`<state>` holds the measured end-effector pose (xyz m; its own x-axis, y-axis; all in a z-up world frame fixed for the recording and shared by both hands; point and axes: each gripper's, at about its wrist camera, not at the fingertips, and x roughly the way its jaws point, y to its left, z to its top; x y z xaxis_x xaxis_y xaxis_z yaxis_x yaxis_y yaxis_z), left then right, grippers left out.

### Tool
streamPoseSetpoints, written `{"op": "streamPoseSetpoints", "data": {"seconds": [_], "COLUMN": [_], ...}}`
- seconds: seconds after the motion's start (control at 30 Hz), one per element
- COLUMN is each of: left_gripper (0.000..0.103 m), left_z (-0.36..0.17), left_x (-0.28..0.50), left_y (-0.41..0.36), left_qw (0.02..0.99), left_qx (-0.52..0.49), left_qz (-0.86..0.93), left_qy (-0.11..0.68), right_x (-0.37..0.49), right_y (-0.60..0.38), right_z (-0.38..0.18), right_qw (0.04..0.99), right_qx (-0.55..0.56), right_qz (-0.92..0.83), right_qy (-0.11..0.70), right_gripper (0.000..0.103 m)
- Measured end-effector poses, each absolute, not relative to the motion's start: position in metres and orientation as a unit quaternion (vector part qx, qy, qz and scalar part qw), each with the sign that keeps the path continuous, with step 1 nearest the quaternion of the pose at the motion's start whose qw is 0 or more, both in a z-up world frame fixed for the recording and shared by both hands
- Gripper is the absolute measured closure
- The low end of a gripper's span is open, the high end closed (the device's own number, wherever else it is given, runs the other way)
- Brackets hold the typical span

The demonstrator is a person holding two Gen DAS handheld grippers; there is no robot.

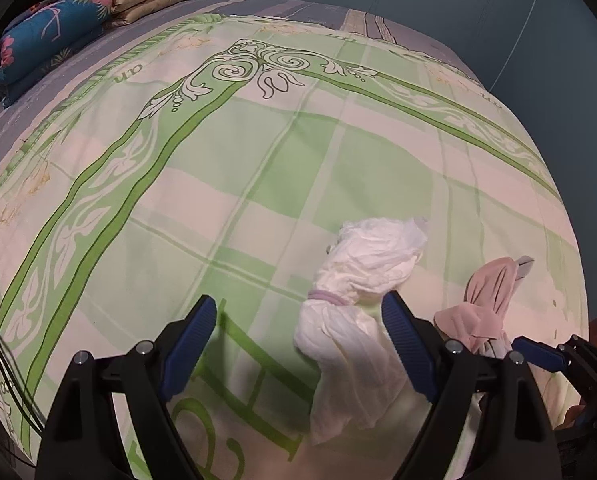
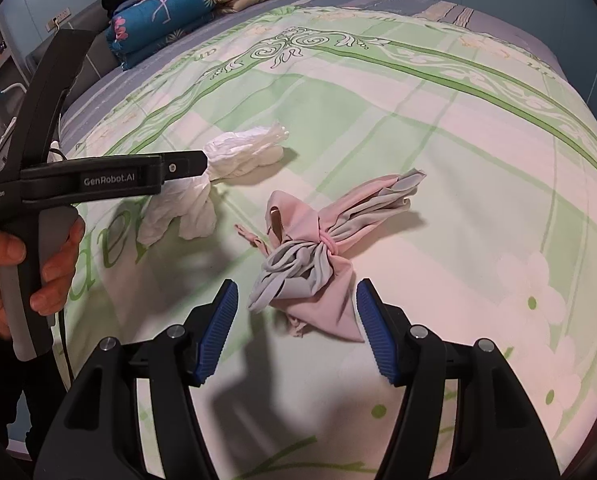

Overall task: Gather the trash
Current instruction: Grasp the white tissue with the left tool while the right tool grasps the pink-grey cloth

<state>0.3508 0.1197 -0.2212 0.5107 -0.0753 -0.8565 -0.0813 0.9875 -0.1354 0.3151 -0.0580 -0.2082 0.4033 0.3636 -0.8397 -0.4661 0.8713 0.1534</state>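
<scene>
Left claw (image 1: 298,344) spread wide, gripping nothing, white bundle (image 1: 358,280) at its 1 o'clock. Right claw (image 2: 296,326) equally wide, empty, pink bundle (image 2: 310,256) at 12. Open bed (image 2: 438,128) beyond; folded blankets (image 2: 170,12) at 11.

The near end of the crumpled white bundle tied with a lilac band (image 1: 354,320) blurs away between the left gripper's (image 1: 298,344) fingers, and in the right wrist view that gripper's black body covers its middle. Beside the bundle, the pink-and-grey tied cloth bundle (image 1: 486,308) is partly hidden behind a blue ribbed finger pad (image 1: 406,344). The green lettering printed on the green-and-cream checked bedspread (image 1: 258,184) is cut off by the gripper bodies, so it is unreadable.
</scene>
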Motion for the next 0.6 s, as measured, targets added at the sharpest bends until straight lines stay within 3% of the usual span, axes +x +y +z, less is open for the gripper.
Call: {"op": "streamPoseSetpoints", "data": {"seconds": [0.17, 0.33, 0.6], "left_gripper": [0.038, 0.064, 0.082], "left_z": [-0.225, -0.228, -0.227], "left_x": [0.355, 0.357, 0.358], "left_y": [0.119, 0.121, 0.113], "left_qw": [0.862, 0.858, 0.858], "left_qx": [-0.077, -0.081, -0.074], "left_qz": [0.003, 0.004, 0.003], "left_qy": [0.5, 0.508, 0.508], "right_x": [0.322, 0.327, 0.33], "right_y": [-0.054, -0.052, -0.053], "right_z": [-0.214, -0.217, -0.219], "right_qw": [0.833, 0.833, 0.833], "right_qx": [-0.056, -0.056, -0.052], "right_qz": [0.247, 0.241, 0.232], "right_qy": [0.492, 0.495, 0.5], "right_gripper": [0.049, 0.059, 0.079]}}
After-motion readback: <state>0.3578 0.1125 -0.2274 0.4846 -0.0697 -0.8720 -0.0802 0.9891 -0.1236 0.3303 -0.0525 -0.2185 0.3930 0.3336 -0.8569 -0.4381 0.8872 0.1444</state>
